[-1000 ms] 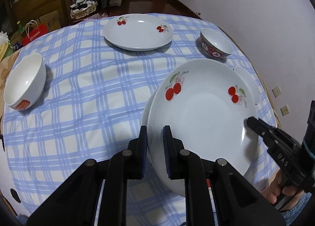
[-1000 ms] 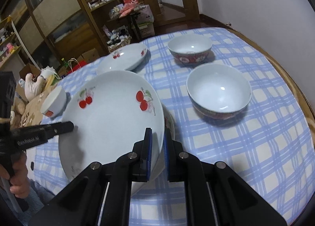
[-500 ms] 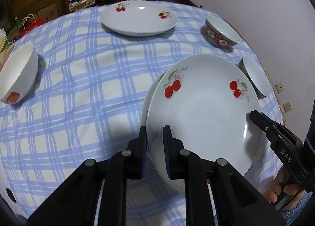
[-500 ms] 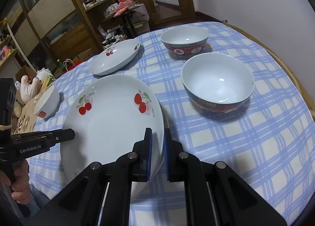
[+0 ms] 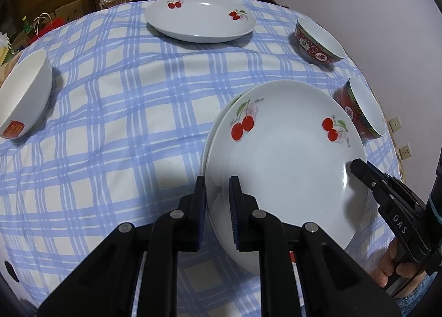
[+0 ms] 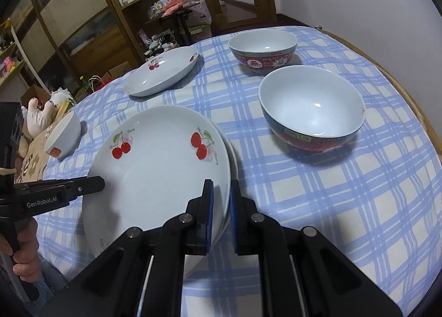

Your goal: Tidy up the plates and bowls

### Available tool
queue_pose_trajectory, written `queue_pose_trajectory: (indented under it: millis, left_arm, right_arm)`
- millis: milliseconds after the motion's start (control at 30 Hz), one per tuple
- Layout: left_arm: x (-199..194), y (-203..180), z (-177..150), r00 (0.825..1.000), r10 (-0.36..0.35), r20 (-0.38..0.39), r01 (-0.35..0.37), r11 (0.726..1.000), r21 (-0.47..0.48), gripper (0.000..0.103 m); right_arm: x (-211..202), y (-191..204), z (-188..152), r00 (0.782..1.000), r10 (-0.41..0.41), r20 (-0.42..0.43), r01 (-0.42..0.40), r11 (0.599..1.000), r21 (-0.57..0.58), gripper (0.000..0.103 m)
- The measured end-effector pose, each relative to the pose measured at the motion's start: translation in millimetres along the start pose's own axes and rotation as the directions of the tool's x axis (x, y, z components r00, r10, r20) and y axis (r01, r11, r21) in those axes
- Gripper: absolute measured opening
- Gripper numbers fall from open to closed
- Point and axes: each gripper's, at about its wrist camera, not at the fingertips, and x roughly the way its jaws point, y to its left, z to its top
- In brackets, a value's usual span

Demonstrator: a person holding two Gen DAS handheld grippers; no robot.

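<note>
White china with red cherries on it: that is the round plate [image 5: 287,151] both tools grip. The left tool [image 5: 217,201] is clenched on the plate's rim at one side. The right tool [image 6: 220,206] is clenched on the rim at the other side. The plate sits over a second white plate [image 6: 233,156] at the near edge of the bench [image 5: 124,123], which has a blue and white check cloth. Only a thin edge of that lower plate shows. I cannot tell if the top plate rests on it or hangs just above it.

So one pair of plates is close to being a stack. I think that step is almost done, and the tools must let go next.

More is left. A third white cherry plate [image 5: 200,21] lies alone near the far edge. Two red bowls with white insides [image 6: 312,115] [image 6: 262,49] stand apart toward the right edge. A plain white bowl with a red mark [image 5: 23,98] stands alone at the left edge. None of the bowls are stacked yet.
</note>
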Motion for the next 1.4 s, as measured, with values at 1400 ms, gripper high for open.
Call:
queue_pose_trajectory:
  millis: [1400]
  left_arm:
    - [5.5,-1.5,0.0,1.000,0.028,-0.006,-0.028,0.999,0.023,0.015]
  right_arm:
    - [5.5,1.8,0.2,0.999,-0.050,-0.002,0.050,0.999,-0.007,0.015]
